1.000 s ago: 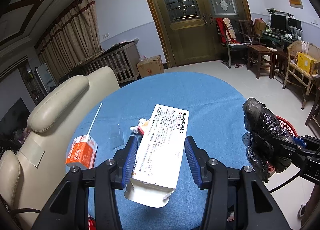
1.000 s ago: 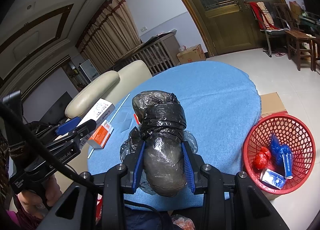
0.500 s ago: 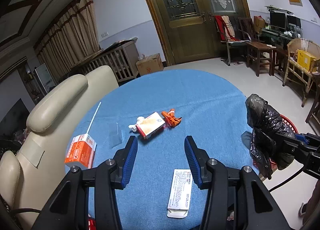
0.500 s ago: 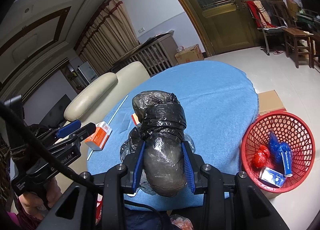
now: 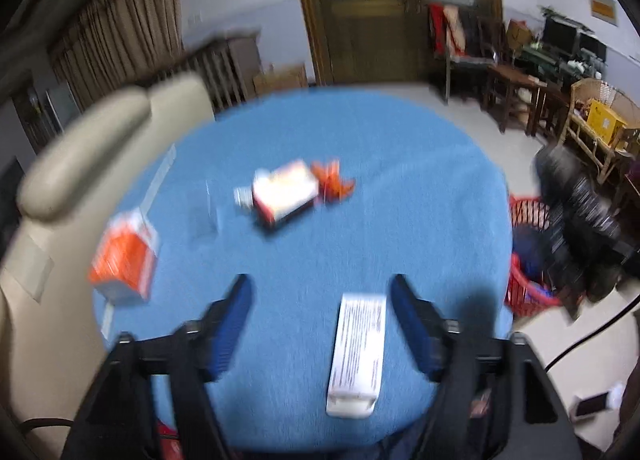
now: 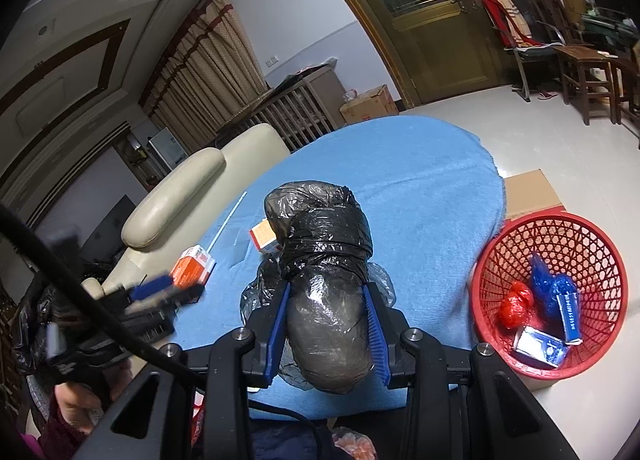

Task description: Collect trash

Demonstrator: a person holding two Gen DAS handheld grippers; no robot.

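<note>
White card printed with small black text, the long flat box [image 5: 358,352] lies on the blue tablecloth [image 5: 400,220] at the near edge of the round table, lengthwise between the two blue pads of the left gripper [image 5: 320,324] and closer to the right-hand one. Those jaws have just been opening and now stand wide, touching nothing; the box is below and between them, so it looks lined up for a pick. Farther out on the cloth sit more pieces to collect: a small orange-and-white box [image 5: 285,196] with a crumpled orange wrapper [image 5: 333,182] just beside it on the right, and an orange carton [image 5: 124,260] near the left edge, by the cream sofa [image 5: 80,148]. The left view is blurred, so finer detail is lost. The right gripper [image 6: 329,330] is clamped on a black plastic bag [image 6: 324,272], bunched into a bundle and held upright over the near right part of the table, probably kept ready as the sack for the rubbish. On the floor to the right of the table stands a red mesh basket [image 6: 600,244], already holding a red wad, blue wrappers and a small box.
</note>
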